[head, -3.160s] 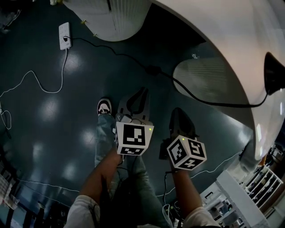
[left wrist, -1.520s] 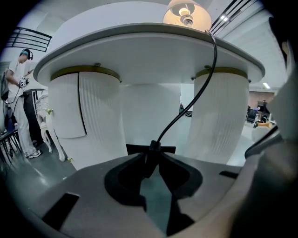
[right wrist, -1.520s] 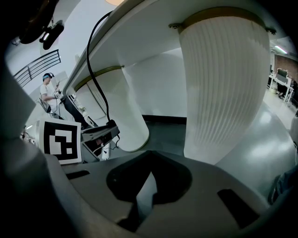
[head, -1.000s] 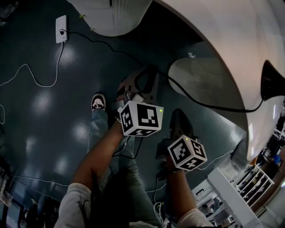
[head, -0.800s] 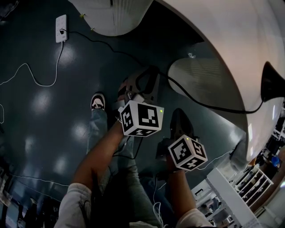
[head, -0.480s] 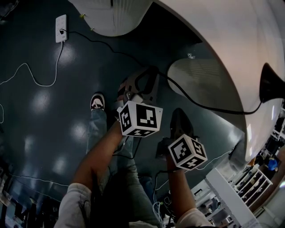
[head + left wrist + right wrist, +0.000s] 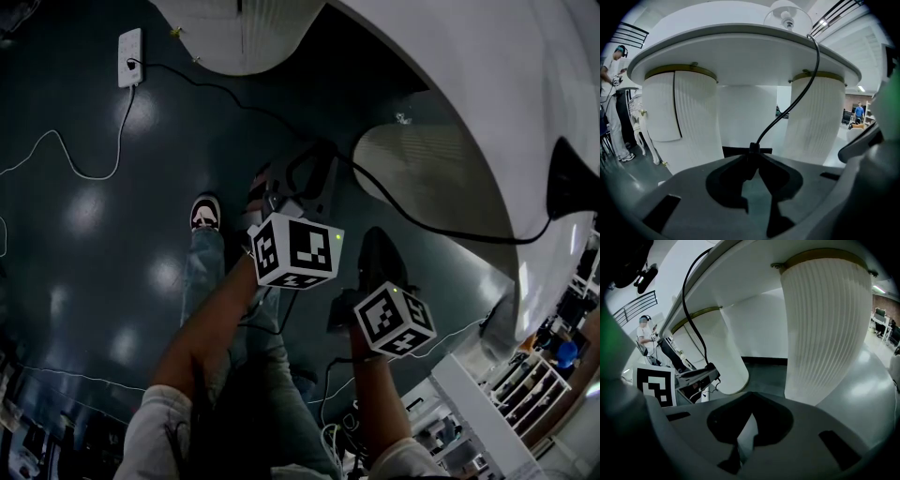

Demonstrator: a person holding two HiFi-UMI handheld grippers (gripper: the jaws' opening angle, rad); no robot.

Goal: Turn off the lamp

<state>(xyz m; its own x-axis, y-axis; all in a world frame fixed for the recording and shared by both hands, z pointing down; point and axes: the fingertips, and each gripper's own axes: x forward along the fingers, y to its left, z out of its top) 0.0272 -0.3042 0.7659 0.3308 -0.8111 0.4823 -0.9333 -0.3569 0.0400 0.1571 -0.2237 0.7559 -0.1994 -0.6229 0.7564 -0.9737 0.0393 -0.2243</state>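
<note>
Entry, left gripper [image 7: 317, 159]: it is held out ahead of the left forearm and tipped slightly downward. Its jaws have just been closing and are now pressed against both sides of the black inline switch [image 7: 752, 149], which is gripped at the very tips. In the left gripper view [image 7: 752, 153] nothing else is seen between them. From the switch the black lamp cord [image 7: 797, 98] is carried up and away from the tips, over the edge of the white round table [image 7: 740, 51]. It ends at the black lamp base [image 7: 572, 178], which is set on the table top well apart from the tool, far off to its right in the head view. The other run of cord [image 7: 216, 94] is trailed across the dark floor [image 7: 94, 234] to a white power strip [image 7: 129, 58], far ahead and left of the tips. Two ribbed white table legs [image 7: 815, 117] are stood just beyond the switch. Entry, right gripper [image 7: 377, 239]: it is held just beside the left one, nearer the body and pointed more steeply down. Its jaws are brought together at the tips with nothing gripped [image 7: 750, 398]. The cord [image 7: 691, 310] and the left gripper are seen off to its left.
</note>
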